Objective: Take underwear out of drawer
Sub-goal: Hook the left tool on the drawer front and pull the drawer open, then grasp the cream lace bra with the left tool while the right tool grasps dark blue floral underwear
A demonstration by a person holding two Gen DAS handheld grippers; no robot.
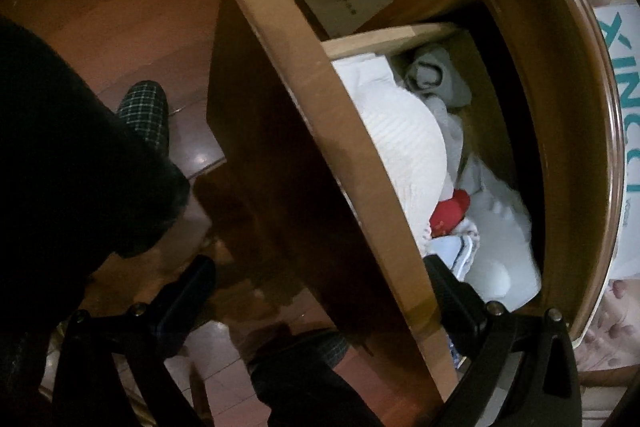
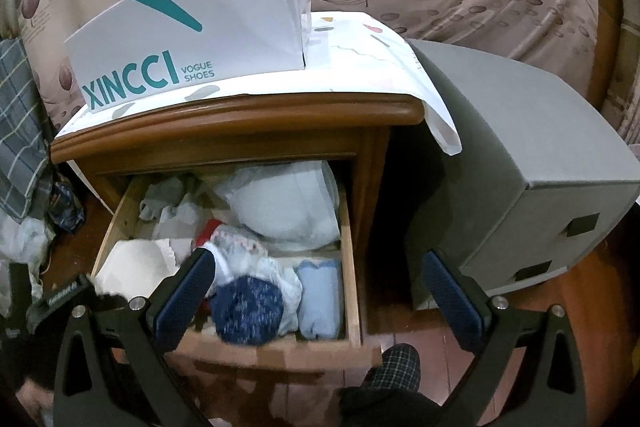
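Drawer [image 2: 352,291] pulled out, full of folded clothes.
Left gripper [image 1: 320,303] and right gripper [image 2: 324,299]: jaws spread wide, empty, above the drawer's front edge.

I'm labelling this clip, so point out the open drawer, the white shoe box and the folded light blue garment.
drawer [image 2: 352,267], right wrist view, on its right side wall.
white shoe box [image 2: 224,39], right wrist view, on its front face.
folded light blue garment [image 2: 320,299], right wrist view, on its top fold.
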